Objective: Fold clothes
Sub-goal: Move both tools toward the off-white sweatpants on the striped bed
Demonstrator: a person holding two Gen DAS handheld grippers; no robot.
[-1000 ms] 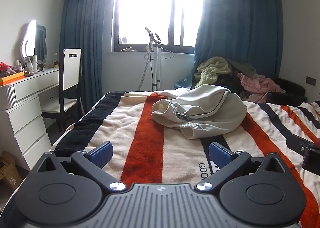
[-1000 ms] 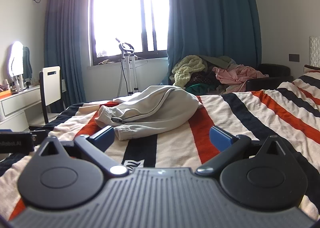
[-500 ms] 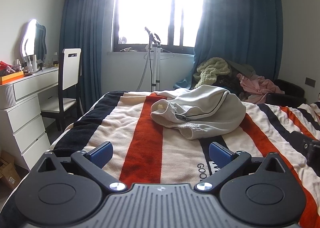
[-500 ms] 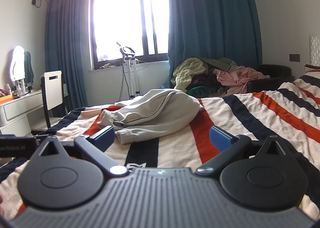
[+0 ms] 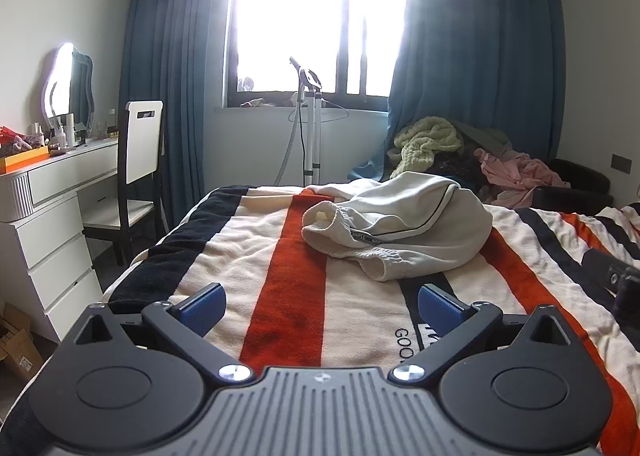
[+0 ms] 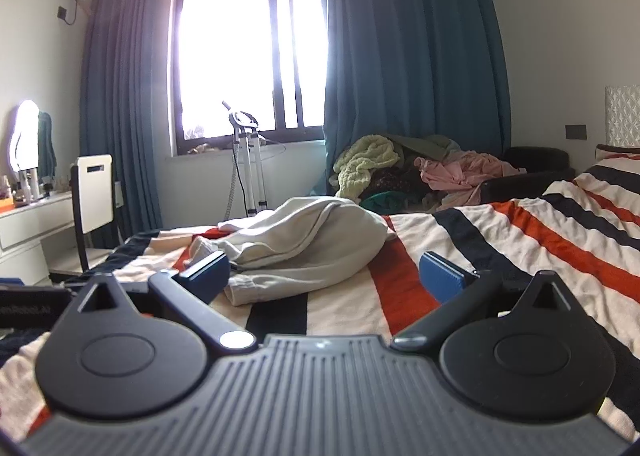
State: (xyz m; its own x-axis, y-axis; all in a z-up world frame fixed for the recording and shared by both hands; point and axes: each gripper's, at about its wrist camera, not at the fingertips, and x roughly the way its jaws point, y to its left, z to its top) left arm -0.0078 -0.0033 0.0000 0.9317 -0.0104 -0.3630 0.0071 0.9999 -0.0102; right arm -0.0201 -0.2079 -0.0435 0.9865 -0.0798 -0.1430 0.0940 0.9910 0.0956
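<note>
A crumpled cream garment with a dark piping line (image 5: 404,224) lies in a heap on the striped bed cover (image 5: 256,256). It also shows in the right wrist view (image 6: 304,248). My left gripper (image 5: 320,306) is open and empty, low over the cover, short of the garment. My right gripper (image 6: 324,276) is open and empty, close to the garment's near hem. The right gripper's body (image 5: 612,276) shows at the right edge of the left wrist view.
A pile of other clothes (image 5: 460,148) sits on a dark seat beyond the bed. A garment steamer stand (image 5: 312,128) is under the window. A white dresser (image 5: 44,224) and chair (image 5: 140,160) stand left of the bed.
The right gripper has moved forward and lower toward the garment's hem. The left gripper has barely shifted. Both stay open.
</note>
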